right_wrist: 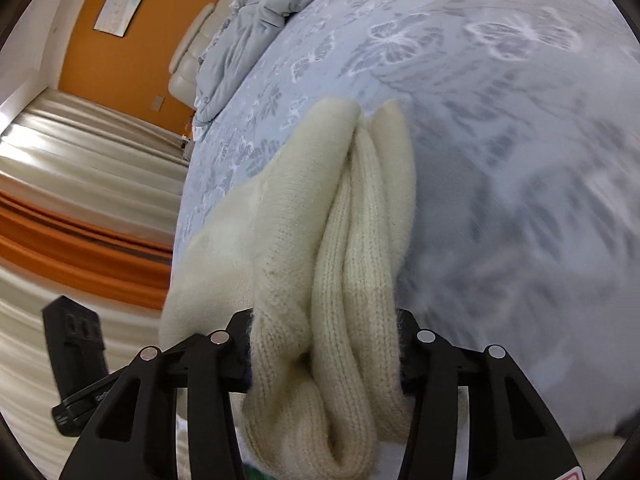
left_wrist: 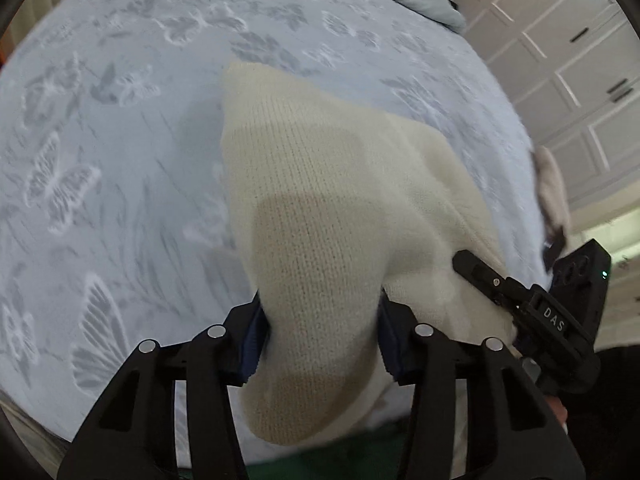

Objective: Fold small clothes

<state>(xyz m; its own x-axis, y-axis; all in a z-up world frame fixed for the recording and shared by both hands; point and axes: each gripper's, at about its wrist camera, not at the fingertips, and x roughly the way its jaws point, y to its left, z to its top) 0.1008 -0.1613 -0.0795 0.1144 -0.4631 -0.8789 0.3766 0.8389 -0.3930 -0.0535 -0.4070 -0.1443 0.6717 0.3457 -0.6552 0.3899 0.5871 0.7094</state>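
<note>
A cream knitted garment [left_wrist: 320, 184] hangs stretched above a pale blue bed sheet with a butterfly pattern [left_wrist: 100, 140]. My left gripper [left_wrist: 322, 340] is shut on one edge of the garment, which drapes over and between its fingers. My right gripper [right_wrist: 324, 356] is shut on a bunched, folded edge of the same cream garment [right_wrist: 352, 240]. The right gripper also shows in the left wrist view [left_wrist: 532, 300] at the lower right, close beside the garment. The left gripper shows in the right wrist view [right_wrist: 76, 360] at the lower left.
A crumpled grey duvet [right_wrist: 256, 20] lies at the far end of the bed [right_wrist: 520, 160]. White panelled cabinets [left_wrist: 560, 60] stand to the right of the bed. An orange wall [right_wrist: 120, 40] and striped curtains [right_wrist: 80, 200] are at the left. Another pale cloth [left_wrist: 554, 192] lies at the bed's right edge.
</note>
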